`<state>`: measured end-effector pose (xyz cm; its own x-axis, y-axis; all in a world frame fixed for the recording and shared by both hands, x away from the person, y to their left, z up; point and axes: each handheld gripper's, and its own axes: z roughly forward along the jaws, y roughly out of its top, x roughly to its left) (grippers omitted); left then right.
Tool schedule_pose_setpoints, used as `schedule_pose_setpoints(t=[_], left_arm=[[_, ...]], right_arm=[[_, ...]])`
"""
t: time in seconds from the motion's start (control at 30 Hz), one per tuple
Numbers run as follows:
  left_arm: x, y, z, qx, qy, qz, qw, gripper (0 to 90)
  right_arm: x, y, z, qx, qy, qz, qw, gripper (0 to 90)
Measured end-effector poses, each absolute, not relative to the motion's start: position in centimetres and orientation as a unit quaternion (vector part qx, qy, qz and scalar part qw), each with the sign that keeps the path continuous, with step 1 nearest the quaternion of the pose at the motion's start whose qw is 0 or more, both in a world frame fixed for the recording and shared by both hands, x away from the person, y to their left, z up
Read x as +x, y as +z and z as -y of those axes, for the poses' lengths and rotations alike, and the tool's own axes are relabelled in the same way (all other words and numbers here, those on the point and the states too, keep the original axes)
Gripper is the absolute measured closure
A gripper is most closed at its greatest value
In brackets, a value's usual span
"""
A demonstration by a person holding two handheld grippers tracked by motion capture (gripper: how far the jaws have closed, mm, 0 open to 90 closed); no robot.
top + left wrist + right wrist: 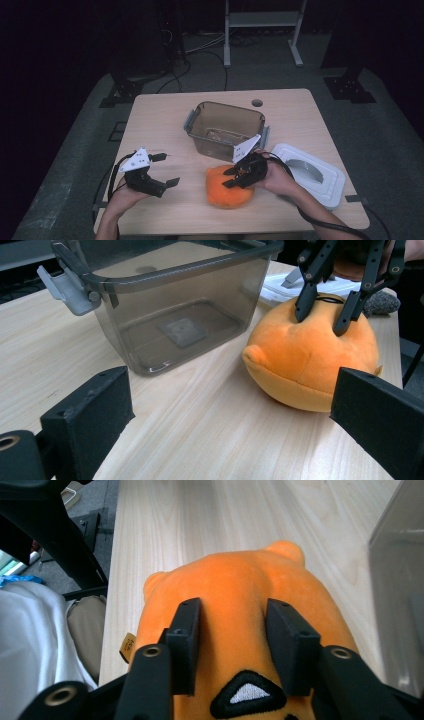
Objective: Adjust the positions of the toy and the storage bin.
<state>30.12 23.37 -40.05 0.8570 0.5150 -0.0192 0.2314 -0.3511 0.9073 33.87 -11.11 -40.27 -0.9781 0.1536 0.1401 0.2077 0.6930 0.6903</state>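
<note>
Right gripper [234, 645] is down on the orange plush toy [227, 187], jaws pinching into its top, so you have a grip but no lift yet. Working down by size: table [160, 120] carries everything; brown clear bin [225, 127] sits open and empty just behind the toy; white lid [312, 172] lies off to your right. Toy rests on the table, front centre, against the bin's near wall. Left gripper [165, 170] hangs open, well clear. Likely left to do: lift, drop into bin, fit lid
</note>
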Motion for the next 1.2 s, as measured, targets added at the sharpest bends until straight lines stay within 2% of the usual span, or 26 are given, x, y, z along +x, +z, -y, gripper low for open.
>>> schedule_pose_setpoints(t=[0.47, 1.1, 1.2], left_arm=[[30.1, -40.1, -23.3, 0.811, 0.135, -0.23, 0.521, 2.6], [30.4, -40.3, -23.6, 0.812, 0.135, -0.234, 0.517, 2.6], [30.4, -40.3, -23.8, 0.81, 0.136, -0.237, 0.518, 2.6]], right_arm=[[33.6, -40.3, 11.1, -0.104, -0.378, 0.919, 0.039, 72.6], [34.2, -39.2, 11.1, -0.128, -0.381, 0.914, 0.056, 77.8], [34.3, -39.0, 11.2, -0.133, -0.391, 0.908, 0.071, 78.1]])
